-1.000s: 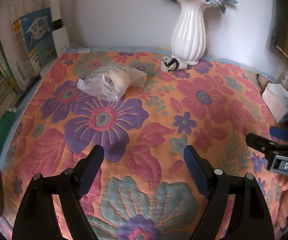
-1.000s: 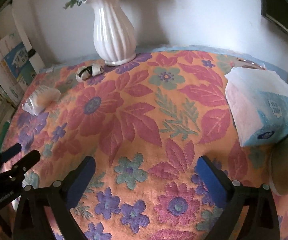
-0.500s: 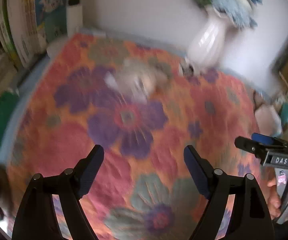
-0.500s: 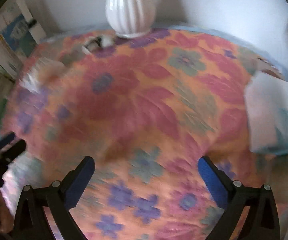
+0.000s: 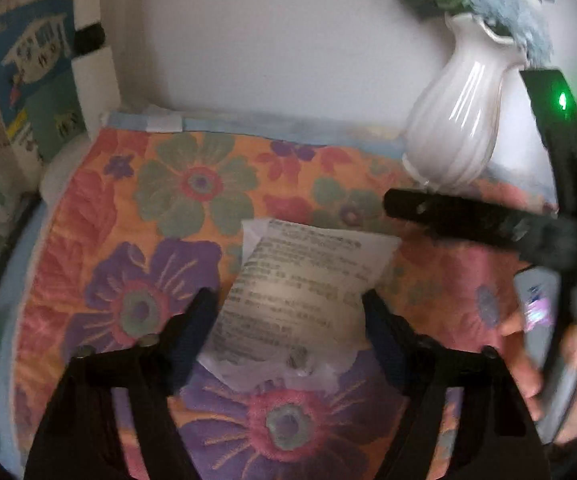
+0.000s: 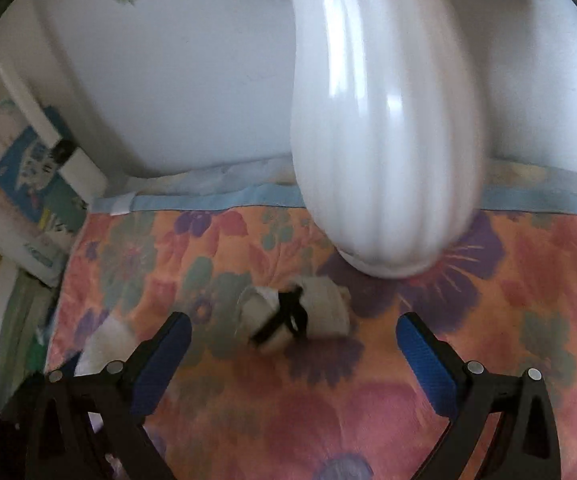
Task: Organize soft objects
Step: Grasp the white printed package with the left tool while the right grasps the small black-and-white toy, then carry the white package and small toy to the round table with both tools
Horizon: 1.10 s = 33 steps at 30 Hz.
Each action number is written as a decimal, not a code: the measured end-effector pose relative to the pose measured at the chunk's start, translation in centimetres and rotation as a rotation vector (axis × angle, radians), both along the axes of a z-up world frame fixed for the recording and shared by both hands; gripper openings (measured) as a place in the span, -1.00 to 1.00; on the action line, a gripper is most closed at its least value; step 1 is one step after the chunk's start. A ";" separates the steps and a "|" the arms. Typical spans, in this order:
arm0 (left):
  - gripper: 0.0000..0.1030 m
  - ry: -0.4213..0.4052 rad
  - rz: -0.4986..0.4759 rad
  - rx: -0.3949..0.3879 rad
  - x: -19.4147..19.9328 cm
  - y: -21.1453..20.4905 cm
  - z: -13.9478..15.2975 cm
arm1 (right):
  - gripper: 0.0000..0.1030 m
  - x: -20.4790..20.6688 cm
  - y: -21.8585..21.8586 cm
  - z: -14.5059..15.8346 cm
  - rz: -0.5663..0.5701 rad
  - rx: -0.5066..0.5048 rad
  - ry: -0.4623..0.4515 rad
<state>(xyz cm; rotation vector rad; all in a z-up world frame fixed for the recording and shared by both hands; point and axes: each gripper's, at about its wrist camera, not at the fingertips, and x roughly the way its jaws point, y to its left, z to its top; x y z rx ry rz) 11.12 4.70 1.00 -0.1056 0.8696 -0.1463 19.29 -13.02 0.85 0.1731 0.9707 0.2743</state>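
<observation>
Both hands are at the reaching step, each closing in on a soft item on the flowered cloth [image 5: 192,184] that covers the bench.

The left tool [image 5: 288,320] has just been narrowing its jaws, with the white printed packet [image 5: 300,292] between them. The packet lies flat, its far corners toward 12 o'clock; the pads sit just beside its edges, and whether they press yet is hard to tell, so I judge the grip unfinished. Next it needs to close fully on the soft pack and lift.

The right tool [image 6: 292,344] is spread wide, empty, with the small white bundle with a black band [image 6: 296,316] ahead between its fingers, apart from both pads. It must advance a little, then close.

The white vase [image 6: 384,152] stands just beyond the bundle at 1 o'clock and could be bumped. In the left view the right tool's arm crosses at 3 o'clock, so the two could collide. Books [image 5: 28,76] stand at 10 o'clock.
</observation>
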 end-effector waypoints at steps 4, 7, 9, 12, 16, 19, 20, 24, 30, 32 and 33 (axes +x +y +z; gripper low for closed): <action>-0.15 -0.024 -0.016 -0.016 -0.3 -0.1 0.2 | 0.16 -0.3 1.5 0.0 -0.020 -0.139 -0.050; -0.16 -0.073 0.002 0.023 -1.1 -0.4 0.9 | 0.00 -0.7 1.8 0.1 -0.004 -0.145 -0.072; -0.16 -0.107 0.011 0.021 -1.6 -0.3 1.5 | -0.01 -1.2 1.5 0.5 -0.008 -0.130 -0.099; -0.16 -0.158 0.031 0.005 -1.9 0.4 2.6 | -0.01 -2.3 1.2 1.4 -0.011 -0.120 -0.162; -0.16 -0.201 0.042 -0.016 -2.5 0.9 3.5 | -0.01 -3.0 1.9 1.8 0.004 -0.144 -0.200; -0.16 -0.207 0.037 -0.023 -2.6 0.9 3.9 | -0.01 -3.5 2.2 2.2 0.002 -0.162 -0.230; -0.16 -0.207 0.034 -0.023 -2.6 0.8 4.0 | -0.01 -3.7 2.2 2.3 0.000 -0.160 -0.238; -0.16 -0.223 0.017 -0.022 -3.1 0.4 4.0 | -0.01 -4.3 1.9 2.7 -0.015 -0.159 -0.245; -0.16 -0.231 -0.002 -0.004 -3.7 -0.1 4.1 | -0.01 -6.6 1.4 2.7 -0.041 -0.148 -0.203; -0.16 -0.239 -0.006 -0.010 -4.0 0.1 4.1 | -0.01 -8.6 0.8 2.8 -0.051 -0.134 -0.184; -0.16 -0.243 -0.006 -0.011 -4.2 0.2 4.1 | -0.01 -9.4 0.3 2.7 -0.056 -0.124 -0.178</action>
